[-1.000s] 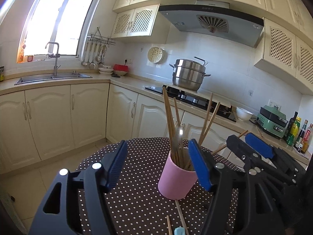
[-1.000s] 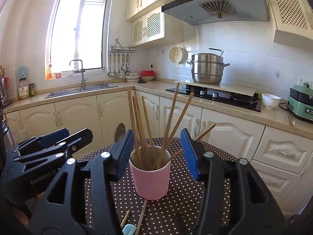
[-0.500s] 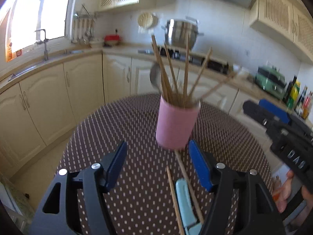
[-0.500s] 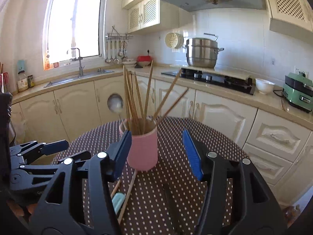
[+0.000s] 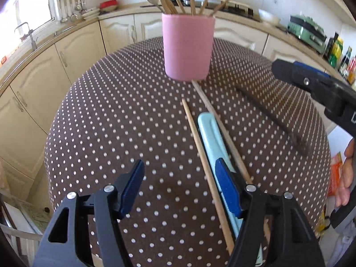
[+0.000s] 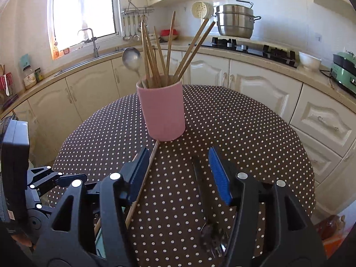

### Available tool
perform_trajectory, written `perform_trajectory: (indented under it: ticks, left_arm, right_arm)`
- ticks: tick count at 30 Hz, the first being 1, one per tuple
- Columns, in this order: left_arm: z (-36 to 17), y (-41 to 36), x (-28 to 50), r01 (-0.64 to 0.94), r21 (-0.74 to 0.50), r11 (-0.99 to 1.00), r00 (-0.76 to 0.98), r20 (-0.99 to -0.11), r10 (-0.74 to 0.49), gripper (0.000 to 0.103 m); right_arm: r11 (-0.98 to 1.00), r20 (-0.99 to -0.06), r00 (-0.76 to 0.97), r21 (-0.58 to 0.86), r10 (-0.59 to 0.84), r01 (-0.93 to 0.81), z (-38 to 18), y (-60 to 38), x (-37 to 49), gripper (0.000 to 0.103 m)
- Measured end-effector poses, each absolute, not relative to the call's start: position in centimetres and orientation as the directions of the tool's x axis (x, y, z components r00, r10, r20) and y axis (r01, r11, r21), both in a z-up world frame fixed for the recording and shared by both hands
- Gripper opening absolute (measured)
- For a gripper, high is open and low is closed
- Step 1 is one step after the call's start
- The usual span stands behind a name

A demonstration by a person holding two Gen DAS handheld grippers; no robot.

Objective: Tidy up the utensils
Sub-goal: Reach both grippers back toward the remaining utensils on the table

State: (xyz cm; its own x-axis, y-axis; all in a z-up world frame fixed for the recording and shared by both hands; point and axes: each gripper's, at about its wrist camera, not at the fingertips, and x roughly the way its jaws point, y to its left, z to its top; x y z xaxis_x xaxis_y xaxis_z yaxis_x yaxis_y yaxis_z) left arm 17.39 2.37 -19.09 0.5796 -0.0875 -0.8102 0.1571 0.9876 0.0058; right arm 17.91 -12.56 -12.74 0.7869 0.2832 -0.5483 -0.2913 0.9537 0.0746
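A pink cup [image 5: 188, 46] [image 6: 162, 110] stands on the dotted round table and holds several wooden chopsticks and a metal spoon [image 6: 132, 58]. Two loose chopsticks [image 5: 205, 166] and a light blue utensil [image 5: 212, 138] lie on the cloth in front of the cup. A dark fork [image 6: 203, 191] lies to their right. My left gripper [image 5: 180, 187] is open and empty above the near table; its right finger is over the blue utensil. My right gripper [image 6: 176, 173] is open and empty, its fingers either side of the fork's handle.
The table [image 5: 111, 102] has a brown polka-dot cloth. Cream kitchen cabinets and a counter run behind it, with a sink [image 6: 89, 42], a hob, a steel pot [image 6: 235, 20] and a green appliance [image 6: 343, 73]. The floor drops away beyond the table's edges.
Both grippers have pulled back from the cup and tilted down toward the table. The loose chopsticks, blue utensil and fork have come into fuller view. Both stay open.
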Motion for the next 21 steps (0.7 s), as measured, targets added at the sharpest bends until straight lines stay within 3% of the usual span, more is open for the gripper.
perform_trajectory:
  ticks: [16, 17, 21]
  left_arm:
    - [-20.0, 1.8, 18.5, 0.156, 0.041, 0.987, 0.532, -0.845, -0.049, 0.065]
    - [-19.9, 2.0, 18.7, 0.147, 0.035, 0.988, 0.532, -0.846, -0.049, 0.062]
    - [-19.7, 2.8, 20.0, 0.117, -0.008, 0.993, 0.52, -0.851, -0.068, 0.034]
  right_arm:
    - [0.943, -0.634, 0.716, 0.068, 0.294, -0.327, -14.7, -11.2, 17.9, 0.058]
    - [0.943, -0.646, 0.706, 0.066, 0.29, -0.327, -14.9, -11.1, 18.1, 0.058]
    - [0.941, -0.718, 0.635, 0.087, 0.286, -0.326, -15.6, -11.0, 19.1, 0.057]
